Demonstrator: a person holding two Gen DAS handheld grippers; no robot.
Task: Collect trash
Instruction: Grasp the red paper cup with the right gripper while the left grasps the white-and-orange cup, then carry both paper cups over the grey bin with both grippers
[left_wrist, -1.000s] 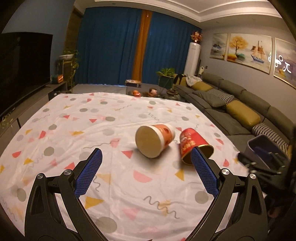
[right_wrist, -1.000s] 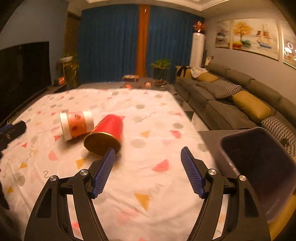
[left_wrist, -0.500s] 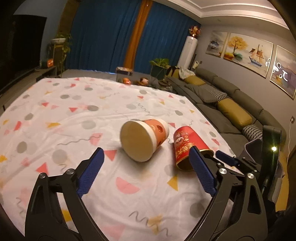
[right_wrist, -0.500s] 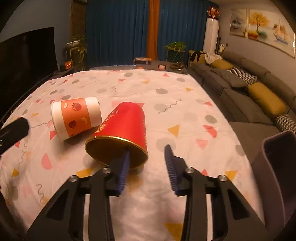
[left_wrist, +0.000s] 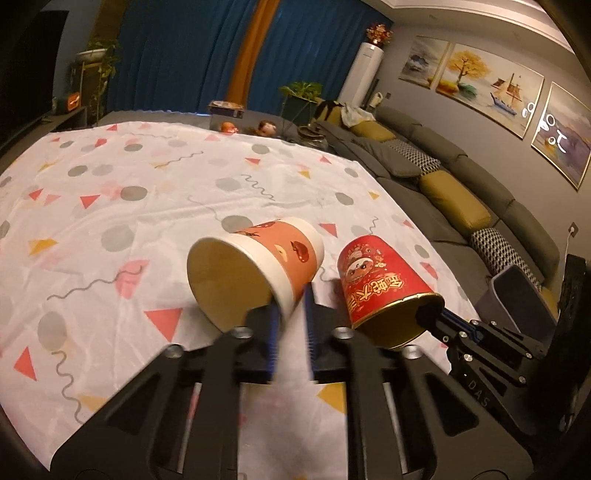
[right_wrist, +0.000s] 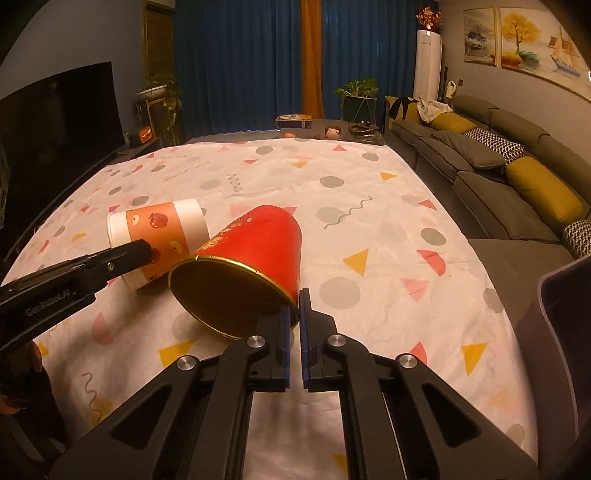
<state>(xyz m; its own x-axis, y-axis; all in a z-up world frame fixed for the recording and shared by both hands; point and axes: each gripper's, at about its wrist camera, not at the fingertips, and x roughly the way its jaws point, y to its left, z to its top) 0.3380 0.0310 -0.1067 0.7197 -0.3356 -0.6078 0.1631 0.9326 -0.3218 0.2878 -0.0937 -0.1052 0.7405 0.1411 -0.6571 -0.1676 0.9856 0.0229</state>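
Both your grippers came in and down since a second ago, and both sets of jaws have just been closing, each on a cup rim. Right gripper (right_wrist: 294, 317) is clamped on the red cup's (right_wrist: 255, 247) gold rim, one finger inside. Left gripper (left_wrist: 290, 317) pinches the orange cup's (left_wrist: 258, 273) rim wall; blurred, but the pads look tight. Both cups lie tipped on the tablecloth (right_wrist: 369, 192), so both are ready to lift. The bin (right_wrist: 565, 314) sits off the table's right edge.

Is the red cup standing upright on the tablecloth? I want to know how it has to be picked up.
No, the red cup lies on its side on the tablecloth, its gold-rimmed mouth facing the camera.
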